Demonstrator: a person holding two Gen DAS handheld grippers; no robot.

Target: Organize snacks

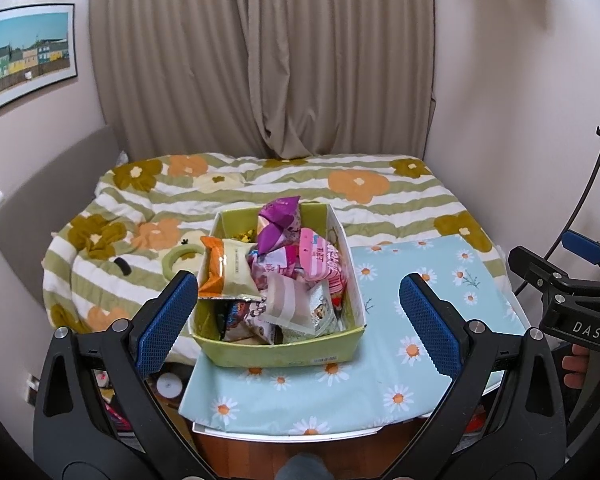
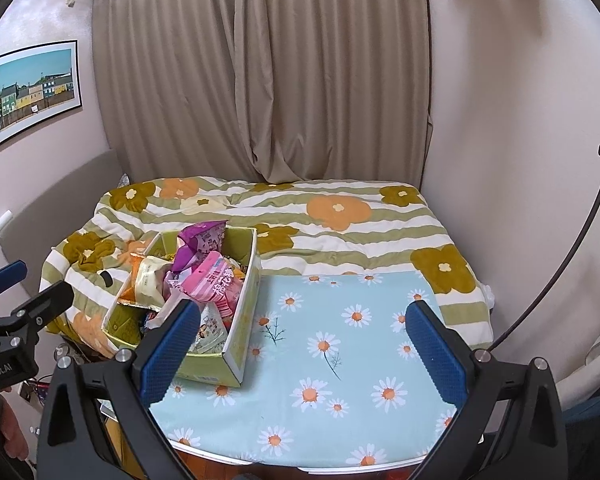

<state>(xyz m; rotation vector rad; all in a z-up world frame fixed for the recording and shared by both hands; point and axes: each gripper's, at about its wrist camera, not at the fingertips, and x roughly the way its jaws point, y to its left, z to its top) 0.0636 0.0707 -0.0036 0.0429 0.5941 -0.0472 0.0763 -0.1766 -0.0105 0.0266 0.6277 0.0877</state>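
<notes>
My left fingers and right fingers hover released, empty. The heaped box overhangs the desk edge, apparently; a careless grab could tip it.

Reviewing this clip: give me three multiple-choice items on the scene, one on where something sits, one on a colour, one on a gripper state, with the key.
1. Where does the snack box stand?
A. on the daisy-print cloth, at its left edge
B. on the floor
C. on the flowered blanket by the curtain

2. What colour is the packet sticking up highest from the box?
A. blue
B. purple
C. black

3. How do the left gripper and right gripper stand?
A. both shut on packets
B. left shut, right open
C. both open, holding nothing

Key: 1 A, the box rests on the cloth's left part; 2 B, a purple packet tops the pile; 3 C, each wrist view shows the blue pads wide apart and bare.
</notes>
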